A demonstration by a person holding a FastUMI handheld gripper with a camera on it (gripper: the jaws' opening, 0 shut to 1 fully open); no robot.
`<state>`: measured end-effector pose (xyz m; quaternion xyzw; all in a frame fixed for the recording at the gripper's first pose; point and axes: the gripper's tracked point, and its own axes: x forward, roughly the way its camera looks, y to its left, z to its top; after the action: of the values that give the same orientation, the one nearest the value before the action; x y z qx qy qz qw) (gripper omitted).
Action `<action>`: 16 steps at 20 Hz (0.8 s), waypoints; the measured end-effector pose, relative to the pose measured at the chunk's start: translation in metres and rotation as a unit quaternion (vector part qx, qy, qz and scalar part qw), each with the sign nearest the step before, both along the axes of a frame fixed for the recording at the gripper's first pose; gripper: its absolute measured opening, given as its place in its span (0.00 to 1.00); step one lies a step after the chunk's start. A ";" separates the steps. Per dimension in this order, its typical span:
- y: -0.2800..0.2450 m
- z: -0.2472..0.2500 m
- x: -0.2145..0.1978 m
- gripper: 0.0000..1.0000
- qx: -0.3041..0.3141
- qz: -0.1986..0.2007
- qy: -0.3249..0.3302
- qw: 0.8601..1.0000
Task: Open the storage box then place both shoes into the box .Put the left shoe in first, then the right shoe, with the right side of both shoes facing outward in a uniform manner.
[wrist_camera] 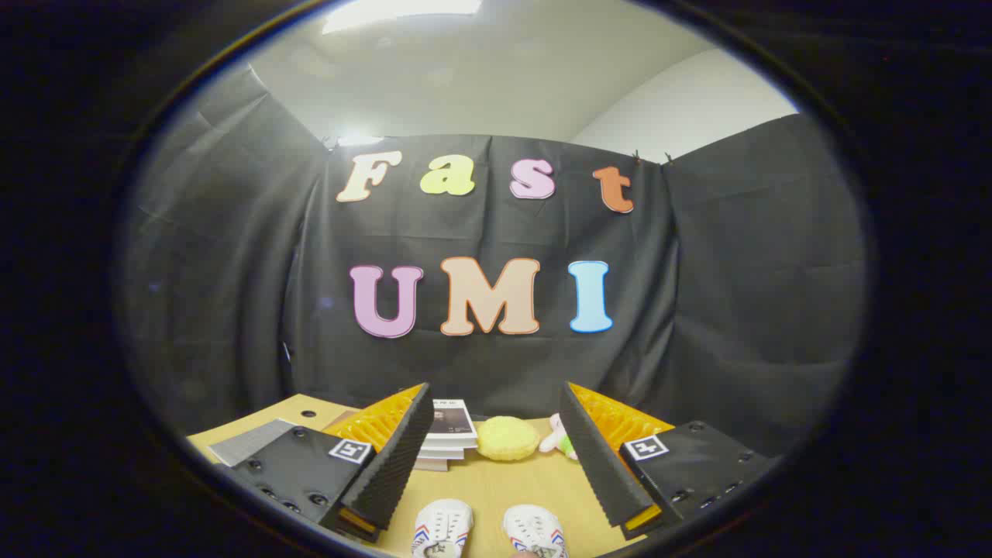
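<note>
Holding the gripper (496,457) level above the wooden table (488,488), you have its two ribbed fingers (395,457) spread wide apart with nothing between them. The pair of white shoes (487,528) sits on the table low in the gap between the fingers, side by side, toes pointing away from you, each with red and blue stripes on its side. Beyond the fingertips, toward the black cloth wall, lie a stack of booklets (449,434), a yellow round cushion-like thing (508,438) just beside it, and a small plush toy (559,442) partly hidden by the right finger.
</note>
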<state>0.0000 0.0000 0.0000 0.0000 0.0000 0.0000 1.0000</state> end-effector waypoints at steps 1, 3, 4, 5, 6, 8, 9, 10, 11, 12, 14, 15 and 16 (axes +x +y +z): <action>-0.001 0.000 -0.001 1.00 0.000 -0.003 -0.001 1.000; -0.001 -0.002 -0.005 1.00 0.002 -0.006 0.002 1.000; -0.001 -0.002 -0.005 1.00 0.004 -0.006 0.001 1.000; 0.000 0.000 -0.006 1.00 0.005 -0.006 0.001 1.000; 0.000 0.000 -0.005 1.00 0.005 -0.005 0.000 1.000; 0.003 0.002 -0.006 1.00 0.000 -0.002 -0.005 1.000; 0.004 0.004 -0.005 1.00 0.000 0.000 -0.007 1.000; 0.005 0.004 -0.005 1.00 0.000 0.002 -0.008 1.000; 0.006 0.005 -0.005 1.00 0.000 0.005 -0.007 1.000; 0.006 0.004 -0.005 1.00 0.000 0.006 -0.006 1.000; 0.005 0.004 -0.004 1.00 -0.002 0.008 -0.006 1.000; 0.005 0.004 -0.004 1.00 -0.002 0.010 -0.005 1.000; 0.004 0.004 -0.003 1.00 -0.002 0.011 -0.005 1.000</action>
<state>-0.0032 0.0044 0.0039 -0.0023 -0.0045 0.0114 0.9999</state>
